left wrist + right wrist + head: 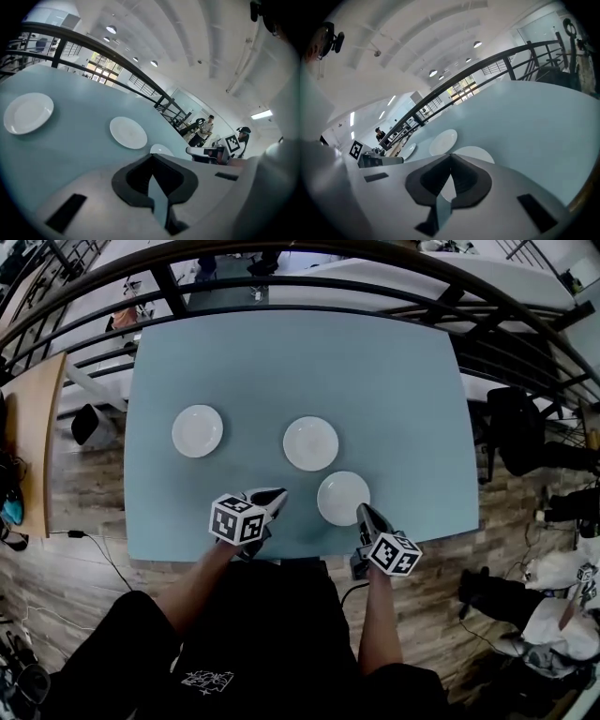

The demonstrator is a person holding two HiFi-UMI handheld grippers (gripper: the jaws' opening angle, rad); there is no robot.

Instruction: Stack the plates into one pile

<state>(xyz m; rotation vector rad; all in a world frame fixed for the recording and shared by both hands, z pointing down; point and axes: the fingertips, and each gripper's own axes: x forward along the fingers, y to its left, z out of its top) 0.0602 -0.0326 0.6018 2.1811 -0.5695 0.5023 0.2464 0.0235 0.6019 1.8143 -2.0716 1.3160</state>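
Note:
Three white plates lie apart on the light blue table [394, 390]: one at the left [197, 430], one in the middle [310, 442], one nearest me at the right [343, 497]. My left gripper [274, 496] hovers over the table's front part, left of the near plate, jaws shut and empty. My right gripper [363, 514] sits at the near plate's front right rim, also shut with nothing held. The left gripper view shows the left plate [28, 112], the middle plate [128, 132] and a sliver of the near plate [161, 150] past the closed jaws. The right gripper view has the near plate [476, 153] just beyond its jaws.
A dark railing [309, 282] runs behind the table's far edge. A wooden desk [33, 427] stands to the left, with a dark chair and bags [525, 437] on the right. A cable [94, 545] lies on the wood floor. People [205, 129] stand far off.

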